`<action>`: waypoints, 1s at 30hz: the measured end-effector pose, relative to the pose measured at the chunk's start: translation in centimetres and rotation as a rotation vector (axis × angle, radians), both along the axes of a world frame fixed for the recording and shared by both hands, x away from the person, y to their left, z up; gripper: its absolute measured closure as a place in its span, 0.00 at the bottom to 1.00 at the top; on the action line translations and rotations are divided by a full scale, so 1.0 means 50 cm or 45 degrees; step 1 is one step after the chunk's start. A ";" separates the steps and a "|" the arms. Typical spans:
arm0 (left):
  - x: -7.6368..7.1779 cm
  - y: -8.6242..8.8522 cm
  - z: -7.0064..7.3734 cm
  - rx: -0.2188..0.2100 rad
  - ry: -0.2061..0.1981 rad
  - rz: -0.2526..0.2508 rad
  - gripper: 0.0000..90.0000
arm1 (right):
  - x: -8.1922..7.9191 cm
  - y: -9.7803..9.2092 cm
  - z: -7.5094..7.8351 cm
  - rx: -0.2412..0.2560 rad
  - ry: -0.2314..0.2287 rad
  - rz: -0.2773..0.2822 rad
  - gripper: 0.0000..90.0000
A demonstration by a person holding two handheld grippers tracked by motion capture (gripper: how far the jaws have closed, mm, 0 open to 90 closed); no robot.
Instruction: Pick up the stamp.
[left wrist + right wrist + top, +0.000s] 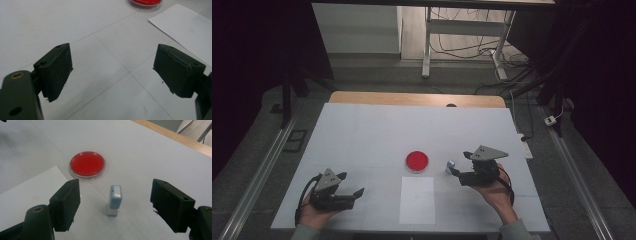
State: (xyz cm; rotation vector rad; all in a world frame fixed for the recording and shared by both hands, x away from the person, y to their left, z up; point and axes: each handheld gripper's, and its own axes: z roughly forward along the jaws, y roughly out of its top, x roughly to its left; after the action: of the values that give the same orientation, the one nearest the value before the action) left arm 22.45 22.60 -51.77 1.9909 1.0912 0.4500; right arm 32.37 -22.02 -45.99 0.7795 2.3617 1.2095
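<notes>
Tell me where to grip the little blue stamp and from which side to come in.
Grip the stamp by its blue upper body, the jaws closing on its two broad sides. It stands upright on a narrow white base, so come in level from the right gripper side, whose open jaws already straddle it.

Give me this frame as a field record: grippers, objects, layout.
left gripper: open, holds nothing, near table's left front
right gripper: open, jaws either side of stamp, not touching
stamp: upright, light blue, right of pad
ink pad: red, round, lid off, mid-table
paper: white sheet, flat, in front of pad
</notes>
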 end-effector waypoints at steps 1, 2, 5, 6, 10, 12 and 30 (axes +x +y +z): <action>0.000 0.000 -0.001 0.001 0.001 0.001 0.18 | 0.002 0.002 -0.003 -0.004 0.008 0.002 0.26; 0.001 0.000 -0.001 0.001 0.003 0.000 0.18 | 0.003 0.003 -0.005 -0.012 0.013 0.002 0.26; 0.001 -0.001 -0.002 0.004 0.005 0.000 0.18 | 0.009 0.008 -0.013 -0.029 0.019 0.011 0.27; 0.001 -0.001 -0.003 0.004 0.007 0.000 0.18 | 0.009 0.008 -0.013 -0.029 0.019 0.011 0.27; 0.001 -0.001 -0.003 0.006 0.005 0.001 0.18 | 0.019 0.020 -0.028 -0.064 0.041 0.011 0.28; 0.001 -0.001 -0.003 0.008 0.006 0.000 0.18 | 0.022 0.024 -0.031 -0.068 0.046 0.013 0.30; 0.002 0.000 -0.005 0.012 0.011 -0.001 0.18 | 0.047 0.040 -0.065 -0.105 0.076 -0.037 0.48</action>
State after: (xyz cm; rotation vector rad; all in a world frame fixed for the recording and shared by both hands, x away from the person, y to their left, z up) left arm 22.56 22.59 -52.03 2.0028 1.0958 0.4470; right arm 34.72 -20.02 -49.25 0.8306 2.4228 1.0844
